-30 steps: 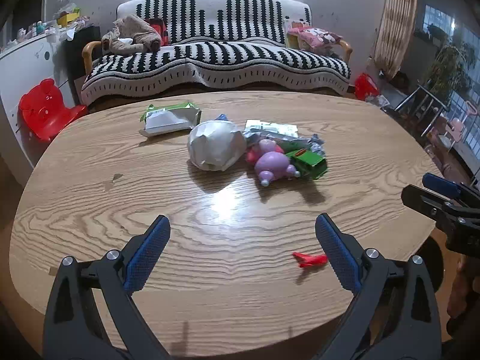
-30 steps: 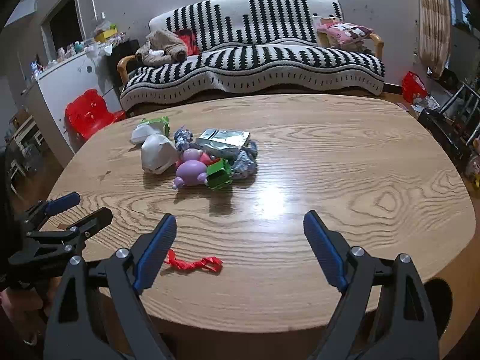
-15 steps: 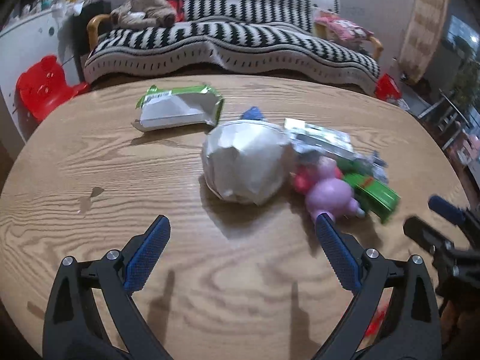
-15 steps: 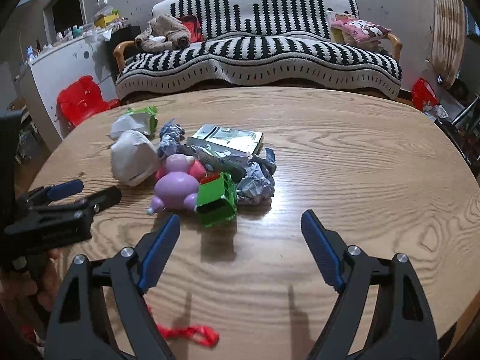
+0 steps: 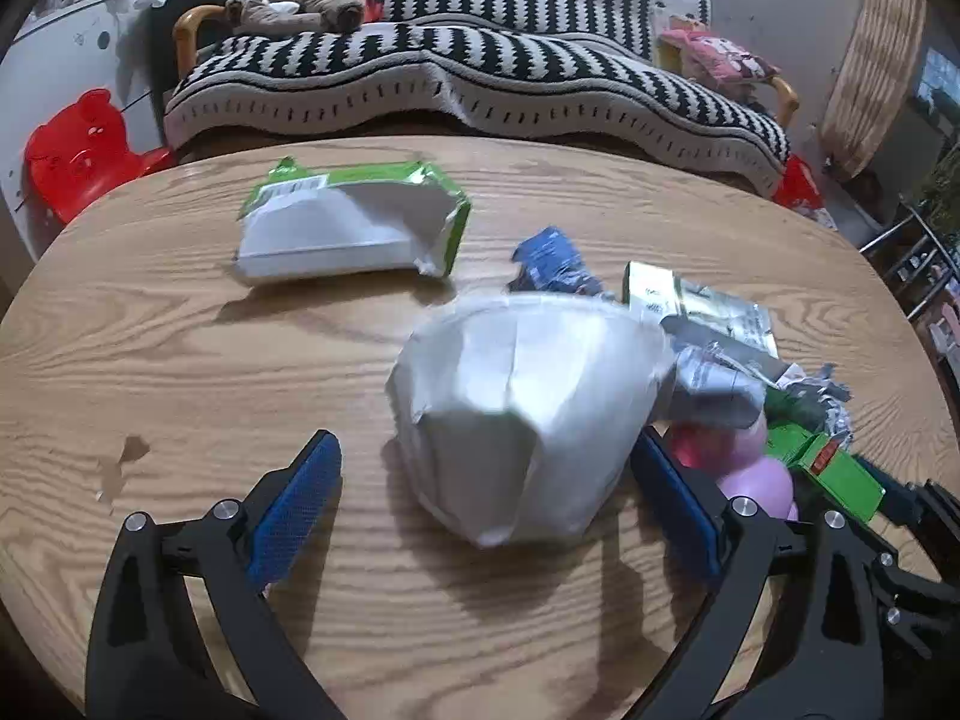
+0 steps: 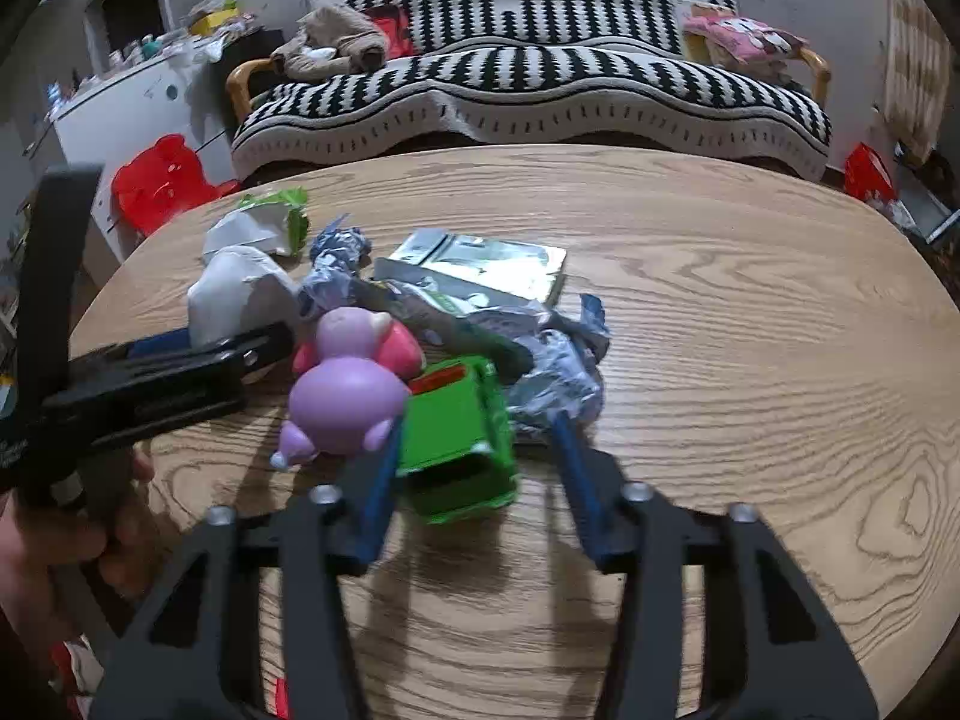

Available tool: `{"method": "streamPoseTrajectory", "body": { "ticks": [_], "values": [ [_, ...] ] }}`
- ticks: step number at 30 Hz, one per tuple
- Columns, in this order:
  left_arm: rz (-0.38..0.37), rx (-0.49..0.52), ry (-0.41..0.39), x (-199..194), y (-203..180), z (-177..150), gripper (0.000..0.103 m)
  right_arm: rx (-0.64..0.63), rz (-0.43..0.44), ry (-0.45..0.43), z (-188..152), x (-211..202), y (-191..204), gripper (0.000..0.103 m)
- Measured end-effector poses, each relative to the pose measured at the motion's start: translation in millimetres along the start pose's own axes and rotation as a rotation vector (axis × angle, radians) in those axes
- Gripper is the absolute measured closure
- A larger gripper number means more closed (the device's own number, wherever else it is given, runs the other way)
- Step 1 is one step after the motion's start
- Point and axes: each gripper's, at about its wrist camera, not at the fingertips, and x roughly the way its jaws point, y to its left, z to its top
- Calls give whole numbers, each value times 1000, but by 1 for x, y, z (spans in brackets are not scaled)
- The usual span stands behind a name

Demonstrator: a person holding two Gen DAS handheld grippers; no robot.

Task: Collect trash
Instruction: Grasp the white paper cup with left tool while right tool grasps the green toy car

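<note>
A crumpled white paper ball (image 5: 522, 414) lies on the wooden table (image 5: 180, 372) between the open fingers of my left gripper (image 5: 486, 480); its right pad is at the ball's edge. The ball also shows in the right wrist view (image 6: 240, 294). My right gripper (image 6: 480, 456) is open with its jaws narrowed around a small green carton (image 6: 456, 438), left pad at its side. Behind it lie crumpled foil wrappers (image 6: 558, 378), a silver packet (image 6: 480, 264), a blue wrapper (image 5: 552, 258) and a green-and-white torn bag (image 5: 354, 228).
A purple and pink toy pig (image 6: 348, 384) lies left of the green carton. The left gripper (image 6: 150, 384) and the hand holding it reach in at the left of the right wrist view. A striped sofa (image 5: 480, 72) stands behind the table, a red chair (image 5: 78, 156) at left.
Both grippers have moved forward to the trash pile. The left one now straddles the paper ball. The right one's jaws have narrowed around the green carton.
</note>
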Motion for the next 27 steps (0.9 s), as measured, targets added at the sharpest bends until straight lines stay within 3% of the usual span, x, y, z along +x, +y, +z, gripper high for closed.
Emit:
{"method": "streamPoseTrajectory", "body": {
  "ticks": [1, 3, 6, 18, 27],
  "values": [
    [-5, 4, -3, 0, -1, 1, 11, -15, -5, -4, 1, -1, 3, 68],
    [-33, 9, -7, -2, -4, 2, 29, -27, -8, -14, 0, -4, 6, 68],
    [-37, 15, -18, -10, -7, 1, 37, -29, -11, -29, -1, -12, 8, 68],
    [4, 52, -33, -80, -7, -32, 38, -27, 23, -101, -14, -95, 10, 68],
    [-33, 116, -55, -152, -59, -69, 37, 20, -8, -99, -54, -159, -15, 68]
  ]
}}
